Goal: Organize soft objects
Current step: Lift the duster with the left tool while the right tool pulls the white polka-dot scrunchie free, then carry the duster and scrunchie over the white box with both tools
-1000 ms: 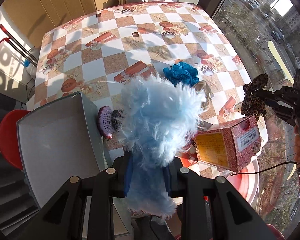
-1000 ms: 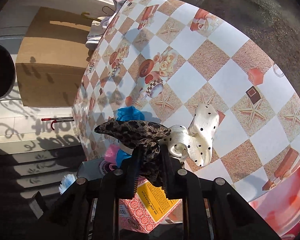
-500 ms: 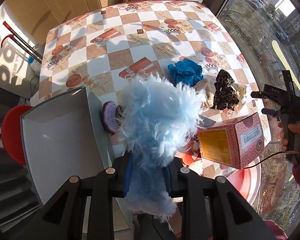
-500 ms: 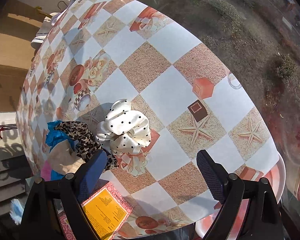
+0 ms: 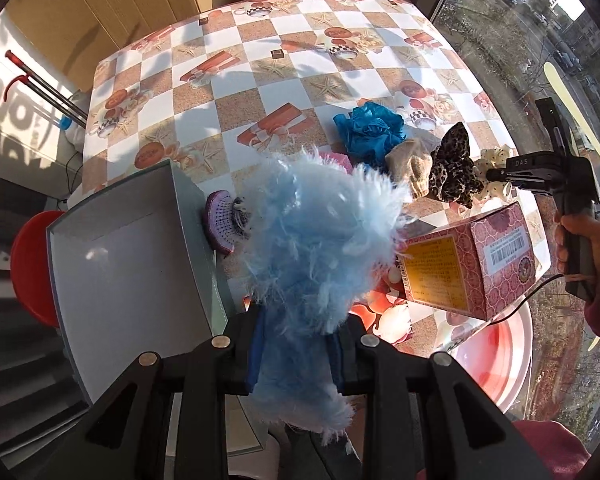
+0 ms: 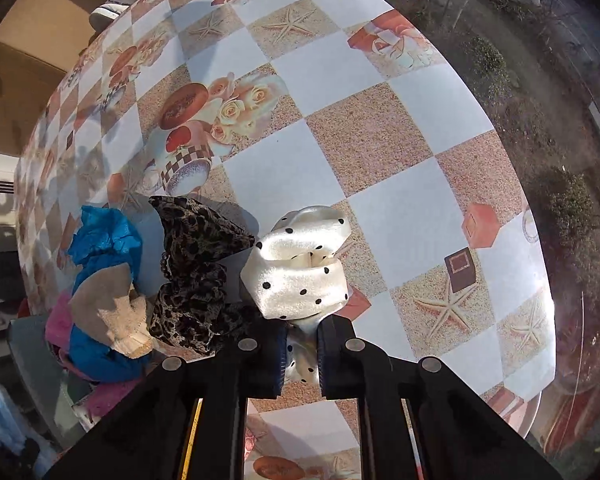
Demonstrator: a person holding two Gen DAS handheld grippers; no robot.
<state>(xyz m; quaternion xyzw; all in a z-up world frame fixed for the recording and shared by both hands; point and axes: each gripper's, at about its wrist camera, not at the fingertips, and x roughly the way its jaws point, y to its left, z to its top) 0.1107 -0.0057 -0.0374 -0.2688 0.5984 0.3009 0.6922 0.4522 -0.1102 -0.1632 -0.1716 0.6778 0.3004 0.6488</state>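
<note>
Both claws loaded: left holds the fluffy blue piece aloft, right has just pinched the polka-dot scrunchie on the table.

The left gripper (image 5: 296, 354) is clamped on the pale blue fluffy item (image 5: 315, 248), its long feathery pile spilling past the jaws, held beside the open grey box (image 5: 128, 264), probably its destination. The right gripper (image 6: 301, 354) has just been closing and now pinches a fold of the cream polka-dot scrunchie (image 6: 300, 268), glossy satin, which seems to rest on the checked tablecloth (image 6: 379, 148), though lift-off is hard to judge. It touches the leopard scrunchie (image 6: 196, 268); the blue mesh pouf (image 5: 369, 130) and beige cloth (image 5: 409, 166) cluster beside them, so a clean, single pick matters.
</note>
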